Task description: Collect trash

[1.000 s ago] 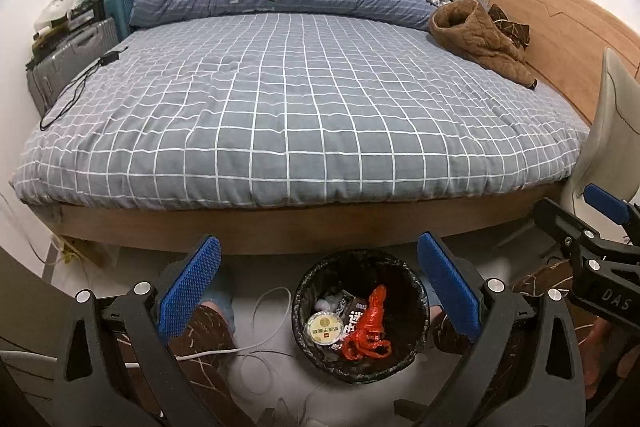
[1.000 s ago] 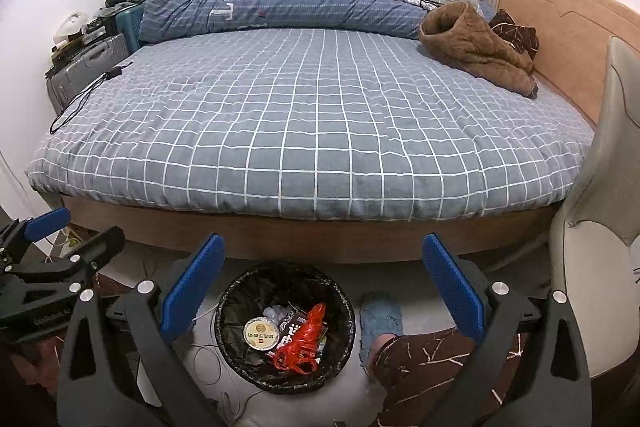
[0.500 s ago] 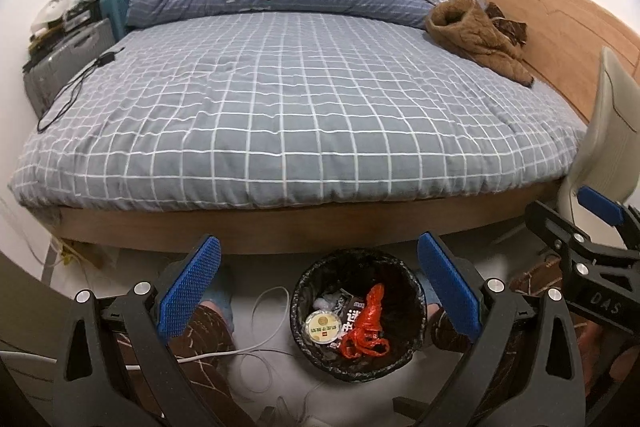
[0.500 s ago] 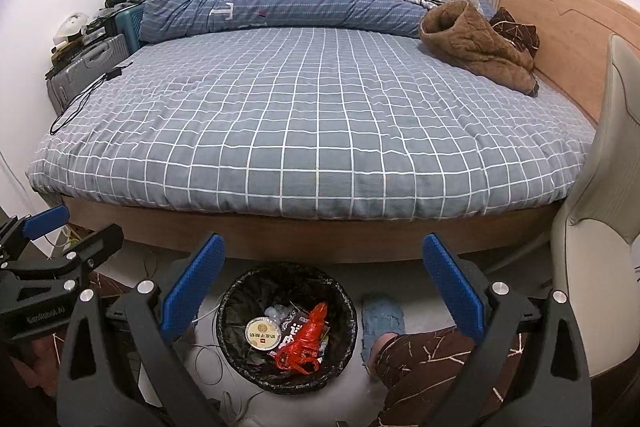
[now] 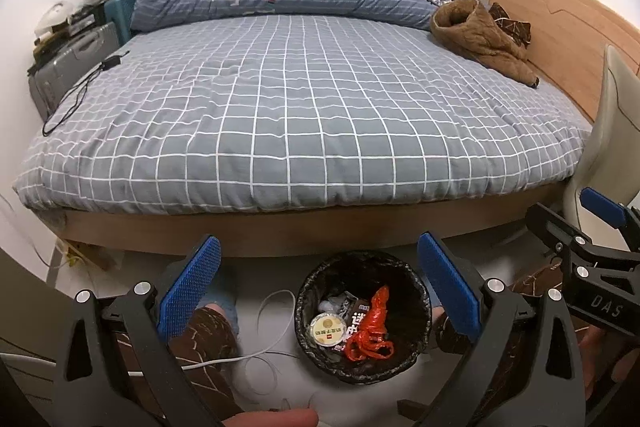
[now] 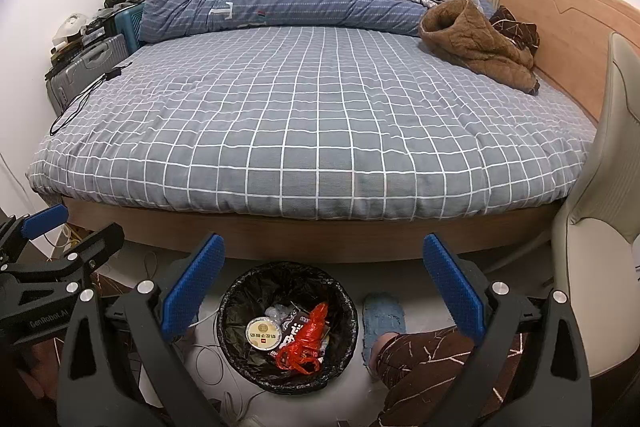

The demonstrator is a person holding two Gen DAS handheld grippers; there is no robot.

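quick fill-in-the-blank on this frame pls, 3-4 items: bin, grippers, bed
1. The trash bin is lined with a ______ bag.
2. Both the left hand-held gripper and the right hand-held gripper are ______ and hold nothing.
3. The crumpled bag lying in the bin is ______ in colour.
4. The brown jacket lies on the ______, near the wooden headboard.

Missing words: black; open; red; bed

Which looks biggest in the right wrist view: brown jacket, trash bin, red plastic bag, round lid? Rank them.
1. Brown jacket, though it lies farther off, so its true lead is likely greater.
2. Trash bin.
3. Red plastic bag.
4. Round lid.
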